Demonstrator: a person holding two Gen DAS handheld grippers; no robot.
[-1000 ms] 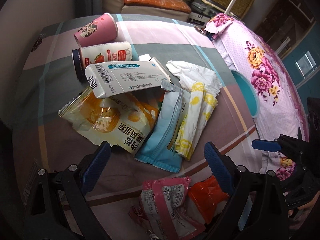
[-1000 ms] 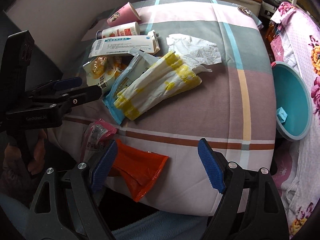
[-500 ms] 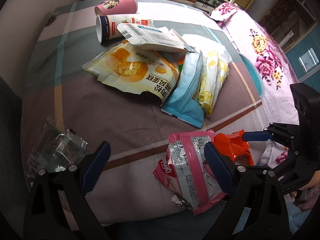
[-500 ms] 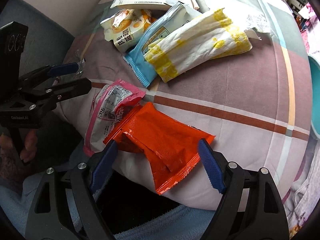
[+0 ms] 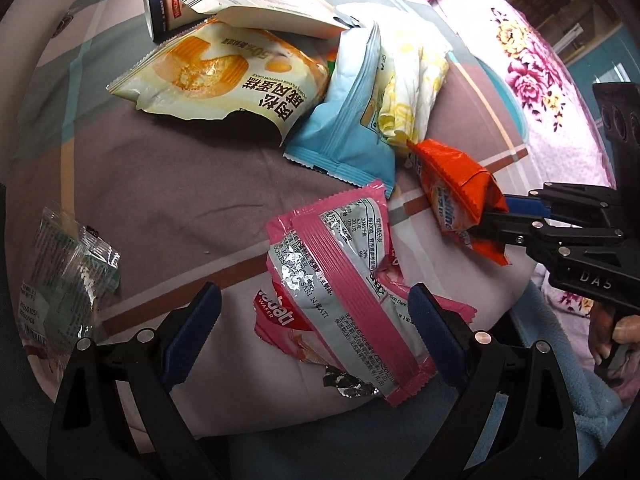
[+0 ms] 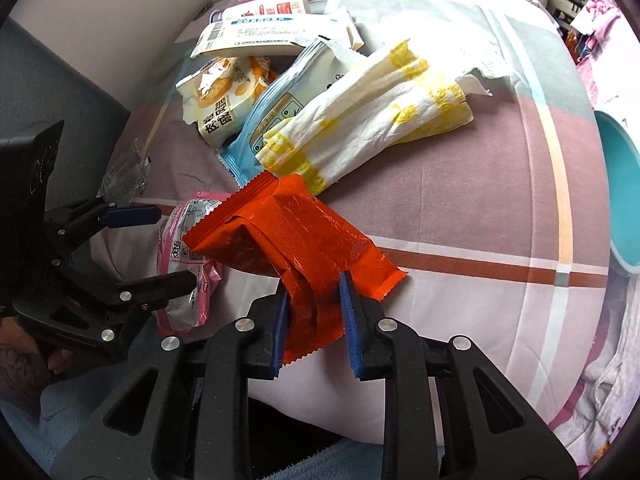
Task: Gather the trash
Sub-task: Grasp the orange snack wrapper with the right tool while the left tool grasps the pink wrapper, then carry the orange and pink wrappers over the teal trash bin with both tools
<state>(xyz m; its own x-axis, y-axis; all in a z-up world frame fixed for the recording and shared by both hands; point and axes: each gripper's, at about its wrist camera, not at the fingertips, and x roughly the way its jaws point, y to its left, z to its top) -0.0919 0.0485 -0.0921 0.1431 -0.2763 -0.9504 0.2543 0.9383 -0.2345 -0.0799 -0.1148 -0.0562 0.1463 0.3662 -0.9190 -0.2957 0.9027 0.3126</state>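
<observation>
**Orange wrapper caught at the bed's near edge**

Orange foil is between the blue pads of the right gripper (image 6: 312,320); its jaws are closing, and in the right wrist view the pads already press on the near end of the orange wrapper (image 6: 296,236), which crumples between them; the rest of the wrapper rises away from the gripper with its long axis pointing up the bed, toward the yellow-and-white tissue pack (image 6: 372,128); its far corner is just beside that pack.

Taking the orange wrapper as landmark: the pink wafer wrapper (image 5: 340,280) lies just beside it, on the side of the left gripper (image 5: 316,328); the blue pouch (image 5: 348,120) is beyond it, touching the tissue pack; the teal basin (image 6: 620,184) is well apart on the opposite side, off the checked bedcover (image 6: 480,184).

The left gripper is spread wide and holds nothing; the pink wafer wrapper lies between its fingers, its long axis running roughly along them, so I judge this hand is the nearer one for that piece and needs only to come down and pinch.
</observation>
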